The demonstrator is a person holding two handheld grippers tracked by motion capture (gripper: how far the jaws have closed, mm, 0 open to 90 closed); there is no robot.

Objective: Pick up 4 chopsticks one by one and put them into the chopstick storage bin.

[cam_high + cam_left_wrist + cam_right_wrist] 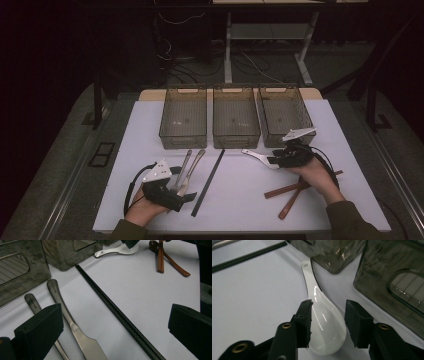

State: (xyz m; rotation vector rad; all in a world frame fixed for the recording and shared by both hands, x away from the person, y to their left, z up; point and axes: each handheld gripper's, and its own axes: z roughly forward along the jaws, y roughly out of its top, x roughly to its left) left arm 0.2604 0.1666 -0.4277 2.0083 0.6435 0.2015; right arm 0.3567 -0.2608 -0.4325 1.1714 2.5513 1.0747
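A white ceramic spoon (257,156) lies on the white table mat just in front of the right-hand bin. My right gripper (274,161) is at its bowl. In the right gripper view the spoon (322,317) lies between the jaws of that gripper (329,303); the left pad is at its edge and the right pad stands clear, so it is open. My left gripper (191,196) rests at the front left, jaws wide open (116,312) over a metal knife (75,330) and a black chopstick pair (112,307).
Three smoky clear bins (236,140) stand side by side at the back of the mat. A second metal utensil (33,303) lies beside the knife. Brown wooden utensils (295,190) lie crossed under the right forearm, near the front right.
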